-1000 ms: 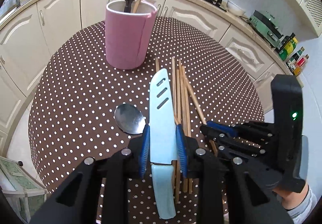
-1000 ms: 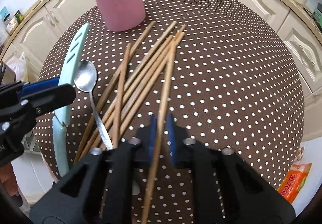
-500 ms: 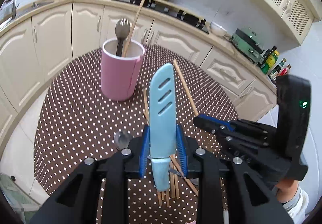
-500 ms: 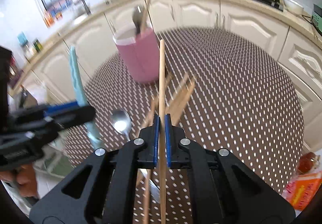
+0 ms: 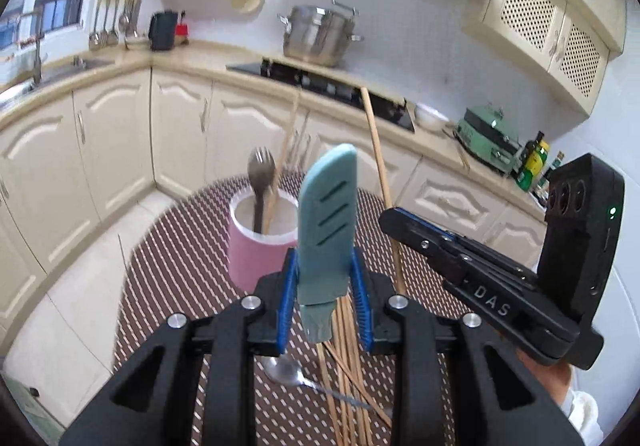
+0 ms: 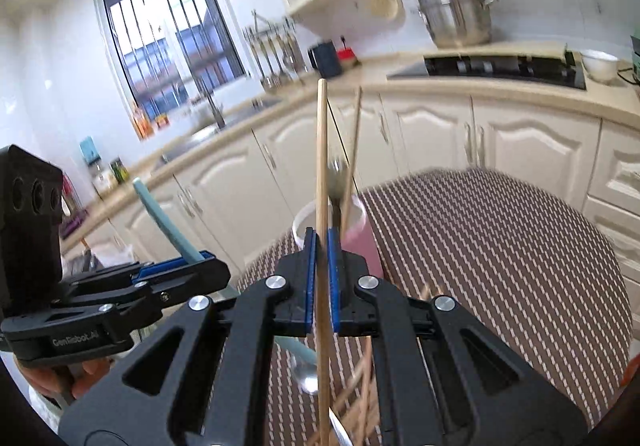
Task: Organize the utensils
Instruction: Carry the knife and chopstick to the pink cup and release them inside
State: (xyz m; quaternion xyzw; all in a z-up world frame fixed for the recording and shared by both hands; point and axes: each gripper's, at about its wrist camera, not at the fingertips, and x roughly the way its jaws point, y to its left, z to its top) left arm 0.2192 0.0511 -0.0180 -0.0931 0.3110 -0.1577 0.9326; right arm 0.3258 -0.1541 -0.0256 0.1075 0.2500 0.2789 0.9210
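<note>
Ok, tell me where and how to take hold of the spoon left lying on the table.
Grip the spoon by its thin handle, coming straight down from above with the fingers across it. It lies flat on the dotted table, and the bowl is wide and rounded. The handle runs in among the loose chopsticks, so pinch it close to the bowl, where it looks clearer.

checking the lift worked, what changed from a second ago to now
Both tools rose off the table and tipped up. The left tool carried the light blue knife up; the right tool lifted one chopstick from the pile. The pink cup, spoon and remaining chopsticks stayed put.
</note>
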